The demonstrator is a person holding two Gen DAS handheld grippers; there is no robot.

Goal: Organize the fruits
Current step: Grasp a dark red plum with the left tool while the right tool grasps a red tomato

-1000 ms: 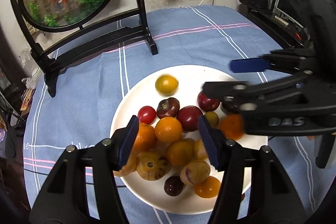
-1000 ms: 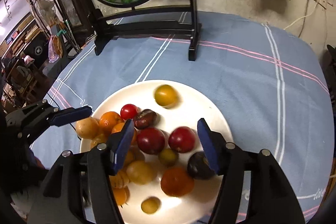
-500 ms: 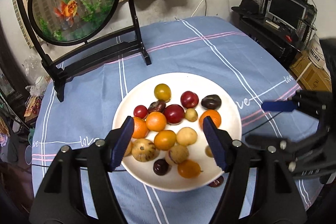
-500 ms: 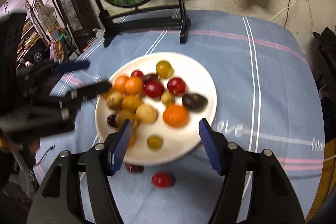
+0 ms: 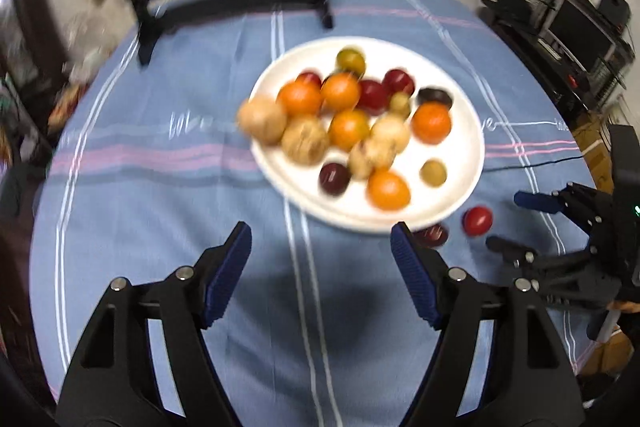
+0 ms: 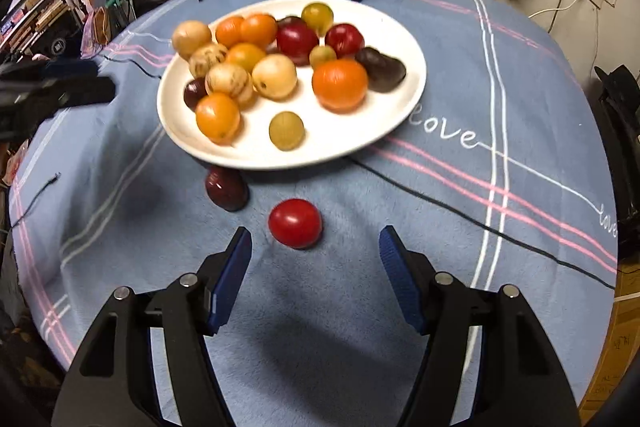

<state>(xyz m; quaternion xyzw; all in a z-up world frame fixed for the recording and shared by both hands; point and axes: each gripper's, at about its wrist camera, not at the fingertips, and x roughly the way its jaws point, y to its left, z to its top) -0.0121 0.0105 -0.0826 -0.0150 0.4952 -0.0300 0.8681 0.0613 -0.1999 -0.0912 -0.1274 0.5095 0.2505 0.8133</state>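
A white plate (image 6: 408, 95) heaped with small fruits sits on a round surface covered by a blue cloth (image 6: 460, 75) with pink and white stripes. Oranges, red and dark plums, speckled tan fruits and little greenish ones crowd its middle. Two fruits lie off the plate on the cloth at its near edge: a bright red fruit (image 6: 295, 223) and a dark red fruit (image 6: 226, 188), the darker one just beside the rim.

A second ago both hand-held grippers hung low over the plate, fingers spread above the pile. Since then both have pulled back towards the near side of the surface, so the whole plate and the two strays have come into sight. The fruit on the plate looks unmoved.

The right hand-held gripper (image 6: 315, 275) now hovers wide open and empty, with the bright red fruit just ahead of its fingers and slightly left of centre. The left hand-held gripper (image 5: 321, 277) is also open and empty, over bare cloth in front of the plate; its view is blurred by motion.

This likely means the strays are next, the bright red fruit first, to be lifted back onto the plate. It is round and may roll on the soft cloth
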